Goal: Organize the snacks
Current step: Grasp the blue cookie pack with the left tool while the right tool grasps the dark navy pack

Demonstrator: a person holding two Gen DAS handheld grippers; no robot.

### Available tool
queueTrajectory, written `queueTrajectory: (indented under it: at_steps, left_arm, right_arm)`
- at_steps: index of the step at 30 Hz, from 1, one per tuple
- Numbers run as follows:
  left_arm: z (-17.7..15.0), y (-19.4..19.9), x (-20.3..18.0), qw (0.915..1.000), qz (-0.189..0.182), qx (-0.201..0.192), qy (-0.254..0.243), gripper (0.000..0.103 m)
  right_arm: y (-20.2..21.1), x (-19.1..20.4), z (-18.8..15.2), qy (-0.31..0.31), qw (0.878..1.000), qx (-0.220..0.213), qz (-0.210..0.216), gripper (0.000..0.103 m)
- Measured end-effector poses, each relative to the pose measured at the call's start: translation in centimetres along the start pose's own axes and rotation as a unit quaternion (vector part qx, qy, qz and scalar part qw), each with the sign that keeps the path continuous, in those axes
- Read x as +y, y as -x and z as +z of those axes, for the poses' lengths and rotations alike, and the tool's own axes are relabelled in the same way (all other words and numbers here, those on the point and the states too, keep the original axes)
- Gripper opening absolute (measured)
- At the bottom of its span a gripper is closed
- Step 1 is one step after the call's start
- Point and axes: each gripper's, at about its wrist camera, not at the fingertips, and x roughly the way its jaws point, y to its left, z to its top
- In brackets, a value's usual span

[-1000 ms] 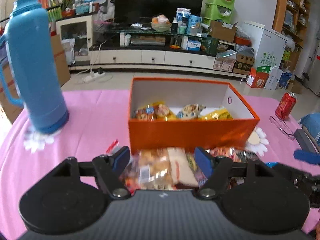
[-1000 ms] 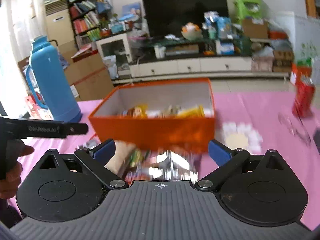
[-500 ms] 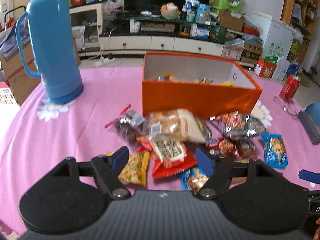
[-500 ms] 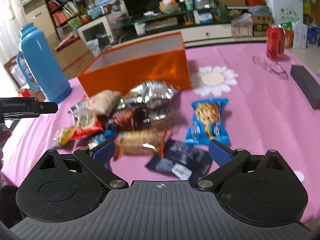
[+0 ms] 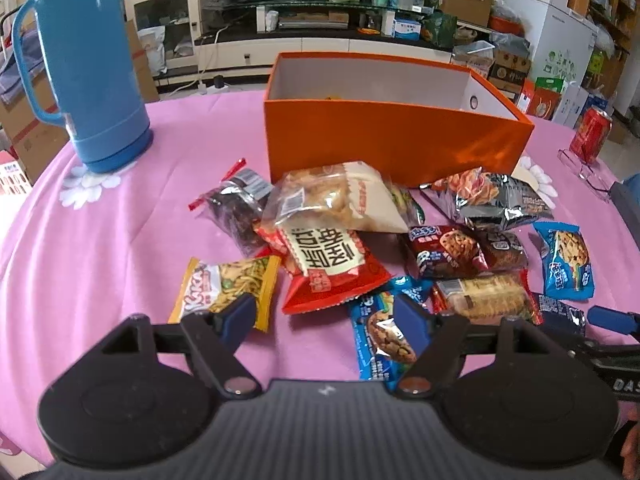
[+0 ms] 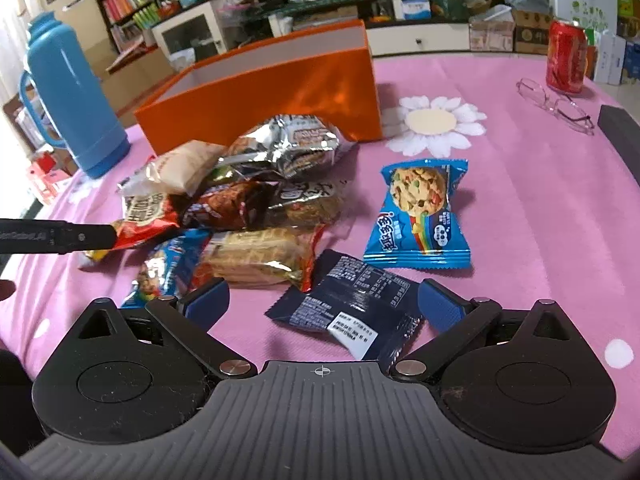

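Snacks [image 5: 332, 252] lie heaped on the pink counter [image 5: 120, 240] just in front of the orange box [image 5: 392, 140]. You are between picks, I judge: your left claw [image 5: 326, 314] and right claw [image 6: 324, 300] both hang open and empty above the pile. The dark blue packet [image 6: 352, 304] sits between your right claw's fingers, so lowering and closing there looks the natural next move. I count about eleven loose packets, one box, one blue thermos [image 5: 88, 68].

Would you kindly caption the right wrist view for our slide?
Open right gripper above a dark blue packet, snack pile before the orange box.
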Motion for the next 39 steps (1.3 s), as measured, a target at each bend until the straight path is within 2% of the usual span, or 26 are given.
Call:
queueTrajectory:
  at_steps: [5,11,17,21,25,27,30,35,38,39]
  left_arm:
    - [0.0,-0.7,-0.5,0.9999,0.004,0.009,-0.007,0.077]
    - [-0.1,-1.4,-0.8,0.9998,0.008,0.018,-0.009,0.077]
    - [-0.2,-1.6,-1.2,0.9997,0.007,0.019,-0.015,0.083]
    - [-0.7,-1.5,-1.3,0.9996,0.009,0.017,-0.019,0.091]
    - [-2.1,-1.0,-1.0,0.9994,0.005,0.023,-0.027,0.092]
    - [-2.7,-0.6,-0.9,0.9993,-0.009,0.023,-0.030,0.093]
    - [-2.6,-0.8,-1.3,0.9989,-0.024,0.020,-0.034,0.093]
    - [-1.5,-3.2,-2.8,0.9979,-0.046,0.039,-0.024,0.093]
    - [-1.2,-4.6,-3.8,0.9974,-0.047,0.043,-0.033,0.080]
    - [-1.2,-4.8,-3.9,0.9971,-0.055,0.042,-0.032,0.069]
  right_arm:
    - [-2.2,0.0,0.2,0.001,1.000,0.009,0.000,0.083]
    - [-3.6,1.2,0.1,0.052,0.998,0.006,-0.022,0.085]
    - [-3.5,1.8,-0.6,0.092,0.995,0.008,-0.038,0.085]
    - [-2.7,1.8,-1.3,0.086,0.996,0.011,-0.028,0.085]
    - [-1.3,2.1,-2.0,0.078,0.997,0.017,0.001,0.085]
    - [0.0,1.8,-2.4,0.063,0.998,0.003,0.018,0.085]
    - [1.6,1.0,-2.3,0.042,0.999,-0.018,0.015,0.085]
    - [2.2,-0.7,-2.0,0.021,1.000,-0.019,0.009,0.085]
    - [2.2,-1.5,-2.1,0.003,1.000,-0.014,0.009,0.085]
    - [2.2,-1.7,-2.1,0.000,1.000,-0.011,0.010,0.085]
